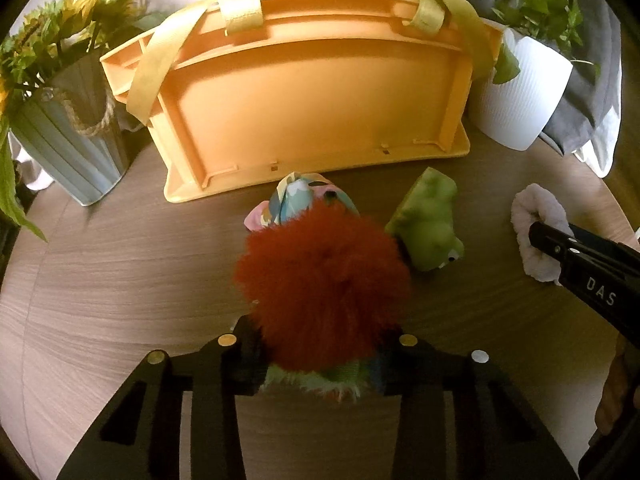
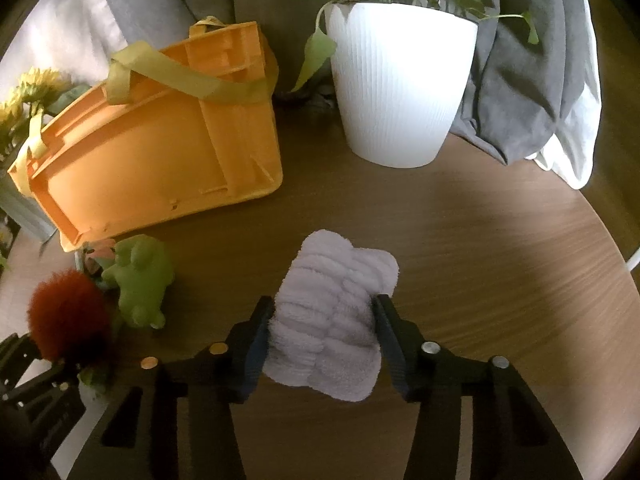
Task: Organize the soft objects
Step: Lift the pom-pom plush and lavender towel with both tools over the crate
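Your left gripper (image 1: 320, 360) clamps the red-tufted plush toy (image 1: 324, 280) at lower centre, your right gripper (image 2: 324, 336) pinches the lavender cloth (image 2: 332, 320), and the orange basket (image 1: 304, 120) lies dead ahead of your left fingers, top centre.

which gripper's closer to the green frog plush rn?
Left. The left gripper, shut on the red fuzzy toy, sits just beside the green frog plush. The right gripper, clamping the white towel, is farther off to its right.
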{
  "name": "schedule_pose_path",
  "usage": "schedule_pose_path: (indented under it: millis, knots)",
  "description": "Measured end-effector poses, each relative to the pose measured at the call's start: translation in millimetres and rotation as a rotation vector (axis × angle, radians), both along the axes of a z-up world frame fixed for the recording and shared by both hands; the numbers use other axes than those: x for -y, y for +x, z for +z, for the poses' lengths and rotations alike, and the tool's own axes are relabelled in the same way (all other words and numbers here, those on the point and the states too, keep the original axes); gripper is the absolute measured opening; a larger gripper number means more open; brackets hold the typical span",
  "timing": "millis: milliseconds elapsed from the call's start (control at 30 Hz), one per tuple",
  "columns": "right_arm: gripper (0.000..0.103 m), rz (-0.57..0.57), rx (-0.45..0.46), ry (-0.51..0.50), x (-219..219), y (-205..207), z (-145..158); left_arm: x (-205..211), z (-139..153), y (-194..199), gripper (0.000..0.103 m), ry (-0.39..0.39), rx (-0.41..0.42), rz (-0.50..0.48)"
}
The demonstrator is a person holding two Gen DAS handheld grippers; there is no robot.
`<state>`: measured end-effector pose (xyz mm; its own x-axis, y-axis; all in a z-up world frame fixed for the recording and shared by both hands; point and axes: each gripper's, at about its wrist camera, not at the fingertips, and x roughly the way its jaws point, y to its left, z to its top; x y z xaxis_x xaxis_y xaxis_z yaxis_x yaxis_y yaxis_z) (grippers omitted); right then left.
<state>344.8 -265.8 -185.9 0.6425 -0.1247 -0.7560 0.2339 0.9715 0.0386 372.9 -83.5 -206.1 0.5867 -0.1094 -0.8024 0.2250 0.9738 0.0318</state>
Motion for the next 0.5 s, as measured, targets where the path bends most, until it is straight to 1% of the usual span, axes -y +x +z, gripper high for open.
schedule_pose_path:
  millis: [67,167,267,500]
  knots:
    - [0.039,0.015,-0.001,0.009,1.7,0.4,-1.1,0.5,1.4,-1.9,0.036,-0.003,0.004,0.000]
    - [0.033,0.030,0.003,0.009,-0.3,-1.4,1.1,-0.2,5.7,-5.2,0.035,-0.012,0.017,0.002]
    - [0.031,0.042,0.015,0.013,-4.0,-5.0,5.6,-3.4,11.9,-8.8,0.035,-0.025,0.035,0.006]
    - [0.030,0.071,0.053,0.015,-13.8,-12.6,20.7,-11.7,27.8,-16.7,0.035,-0.054,0.070,0.021]
